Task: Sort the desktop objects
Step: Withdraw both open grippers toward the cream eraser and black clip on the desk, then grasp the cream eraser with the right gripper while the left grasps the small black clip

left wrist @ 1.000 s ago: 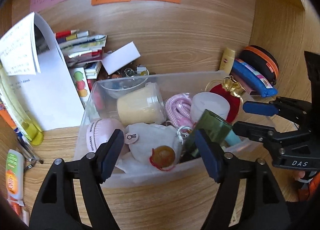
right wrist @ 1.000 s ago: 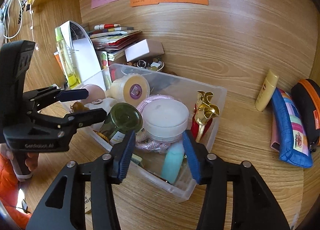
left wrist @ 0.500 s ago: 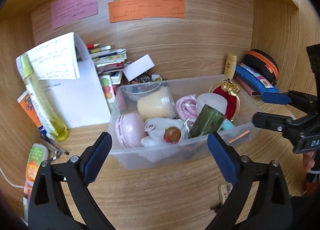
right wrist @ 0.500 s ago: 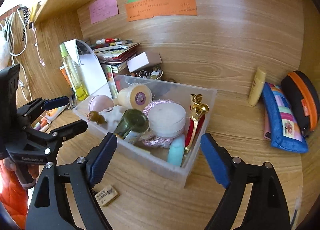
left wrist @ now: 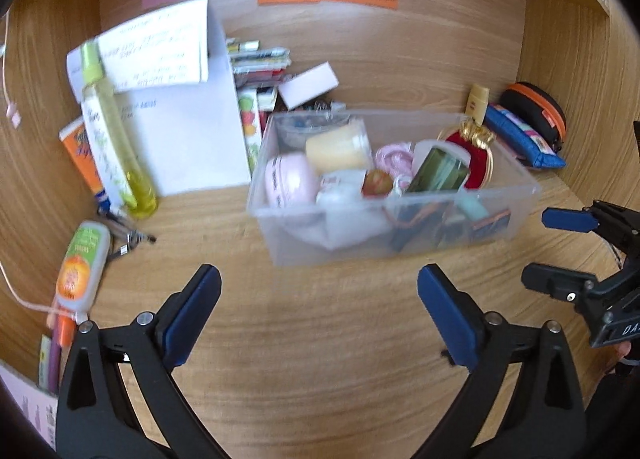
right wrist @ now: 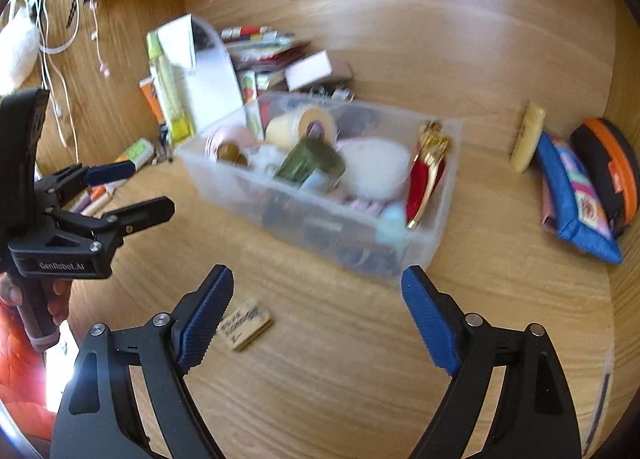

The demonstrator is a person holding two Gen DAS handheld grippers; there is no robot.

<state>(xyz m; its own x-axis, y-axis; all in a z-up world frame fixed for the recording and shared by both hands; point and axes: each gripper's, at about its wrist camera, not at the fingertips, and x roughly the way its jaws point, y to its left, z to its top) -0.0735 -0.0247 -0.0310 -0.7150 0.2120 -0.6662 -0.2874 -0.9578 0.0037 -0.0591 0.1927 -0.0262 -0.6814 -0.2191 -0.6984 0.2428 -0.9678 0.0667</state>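
A clear plastic bin (left wrist: 400, 247) (right wrist: 320, 219) stands on the wooden desk, filled with small items: a pink case (left wrist: 290, 179), a cream tape roll (left wrist: 338, 145), a green bottle (left wrist: 438, 171) and a red pouch with gold trim (left wrist: 474, 157). My left gripper (left wrist: 318, 311) is open and empty, well in front of the bin. My right gripper (right wrist: 316, 315) is open and empty, also in front of the bin. A small wooden tag (right wrist: 244, 323) lies on the desk by its left finger.
A yellow spray bottle (left wrist: 112, 139), white paper stand (left wrist: 180, 119) and stacked booklets (left wrist: 260, 63) sit left and behind the bin. A yellow tube (right wrist: 528, 135), blue pouch (right wrist: 572, 195) and black-orange case (right wrist: 608, 171) lie to the right. Pens and a sanitizer (left wrist: 78, 267) lie far left.
Both grippers have pulled back from the bin and opened wider. The bin now sits farther away in both views.
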